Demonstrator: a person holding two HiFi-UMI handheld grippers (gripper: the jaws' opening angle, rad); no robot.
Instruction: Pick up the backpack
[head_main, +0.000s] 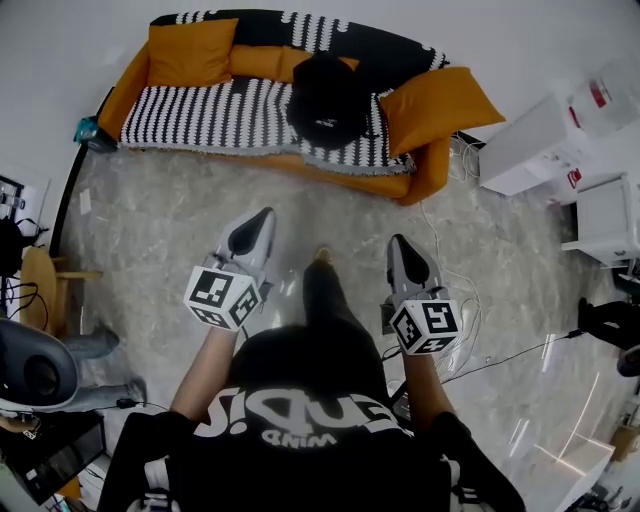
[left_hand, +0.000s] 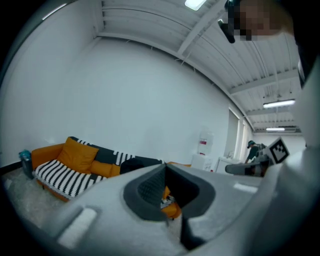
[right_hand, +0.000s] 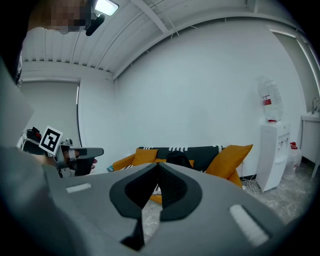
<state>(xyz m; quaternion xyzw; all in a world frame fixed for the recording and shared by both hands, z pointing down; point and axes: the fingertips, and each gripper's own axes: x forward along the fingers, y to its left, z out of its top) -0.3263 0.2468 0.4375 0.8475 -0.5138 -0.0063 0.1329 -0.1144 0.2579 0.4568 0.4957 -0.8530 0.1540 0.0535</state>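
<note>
The backpack (head_main: 328, 100) lies on the sofa (head_main: 180, 115), on the seat towards its right end, just beside the big orange cushion (head_main: 440, 105). It is straight ahead of both tongs and well apart from them across the floor, with neither hand clearly nearer. Left tongs (head_main: 262, 216) and right tongs (head_main: 398, 242) are both closed and empty. The backpack is black, soft and slumped into a rounded heap with no clear long axis.

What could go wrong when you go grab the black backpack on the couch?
1. The left gripper and the right gripper are both shut and empty. Unless they open first, they might only bump the backpack.
2. Loose cables lie on the floor by the sofa's right end, and a foot could snag on them.
</note>
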